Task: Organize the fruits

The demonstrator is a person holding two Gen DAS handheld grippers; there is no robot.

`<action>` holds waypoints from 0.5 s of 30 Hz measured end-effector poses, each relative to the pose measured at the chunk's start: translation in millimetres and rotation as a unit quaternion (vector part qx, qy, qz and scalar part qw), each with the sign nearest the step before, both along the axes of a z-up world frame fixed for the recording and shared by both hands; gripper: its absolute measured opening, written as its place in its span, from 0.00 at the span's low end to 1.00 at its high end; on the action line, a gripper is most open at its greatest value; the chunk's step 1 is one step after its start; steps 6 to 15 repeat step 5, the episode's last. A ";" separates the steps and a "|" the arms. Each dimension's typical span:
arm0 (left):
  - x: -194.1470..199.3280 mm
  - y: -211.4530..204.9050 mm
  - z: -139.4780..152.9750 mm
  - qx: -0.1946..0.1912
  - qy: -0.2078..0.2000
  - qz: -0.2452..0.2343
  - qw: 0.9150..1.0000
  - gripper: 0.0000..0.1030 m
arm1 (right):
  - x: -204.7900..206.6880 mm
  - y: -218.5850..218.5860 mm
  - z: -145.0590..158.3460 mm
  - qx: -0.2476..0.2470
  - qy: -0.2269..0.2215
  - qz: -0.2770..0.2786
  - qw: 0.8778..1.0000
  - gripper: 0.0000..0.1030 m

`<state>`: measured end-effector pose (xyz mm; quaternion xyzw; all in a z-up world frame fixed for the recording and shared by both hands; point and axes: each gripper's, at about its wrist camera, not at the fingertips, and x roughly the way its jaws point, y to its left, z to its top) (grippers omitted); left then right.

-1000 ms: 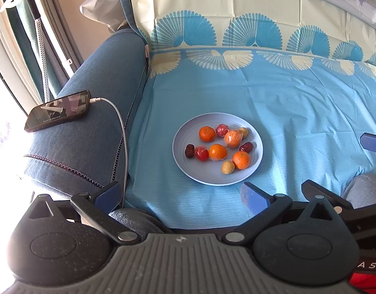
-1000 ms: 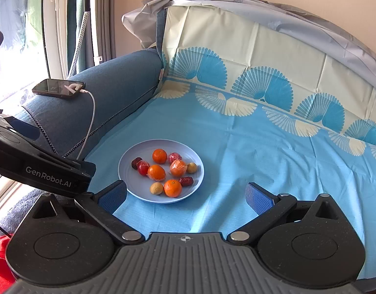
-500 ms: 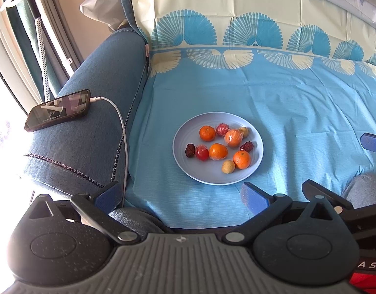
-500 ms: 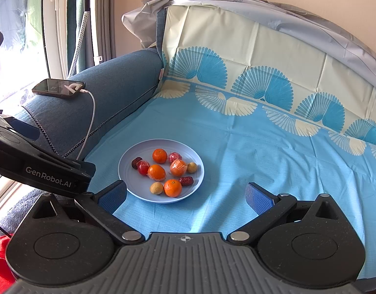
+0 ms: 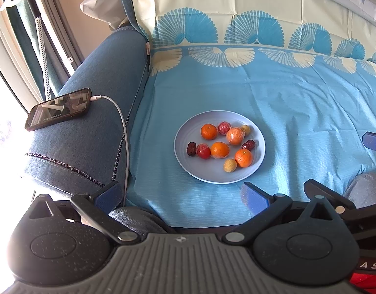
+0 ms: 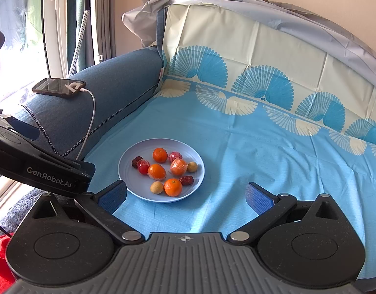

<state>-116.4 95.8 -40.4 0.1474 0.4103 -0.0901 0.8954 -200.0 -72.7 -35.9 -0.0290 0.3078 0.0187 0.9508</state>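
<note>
A sofa (image 5: 94, 132) carries everything, its seat and back draped in a blue cloth (image 5: 298, 112) with fan patterns. A pale plate (image 5: 188, 137) lies on the cloth near the front of the seat — alone there, well apart from the backrest. On the bare armrest (image 6: 119, 83) lies a phone (image 5: 59, 109), face up — a white cable (image 5: 123, 132) runs from it down over the arm's edge.

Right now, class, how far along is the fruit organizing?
Nothing looks sorted: all the fruits lie mixed on the plate. Nothing is in hand: the left claw and right claw are open and short of it. The whole sorting remains.
</note>
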 end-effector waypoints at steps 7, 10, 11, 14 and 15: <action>-0.4 -1.7 -0.5 0.005 -0.005 0.002 1.000 1.00 | -0.2 0.2 -1.5 0.000 0.000 0.001 1.000 0.99; -0.4 -1.7 -0.5 0.005 -0.005 0.002 1.000 1.00 | -0.2 0.2 -1.5 0.000 0.000 0.001 1.000 0.99; -0.4 -1.7 -0.5 0.005 -0.005 0.002 1.000 1.00 | -0.2 0.2 -1.5 0.000 0.000 0.001 1.000 0.99; -0.4 -1.7 -0.5 0.005 -0.005 0.002 1.000 1.00 | -0.2 0.2 -1.5 0.000 0.000 0.001 1.000 0.99; -0.4 -1.7 -0.5 0.005 -0.005 0.002 1.000 1.00 | -0.2 0.2 -1.5 0.000 0.000 0.001 1.000 0.99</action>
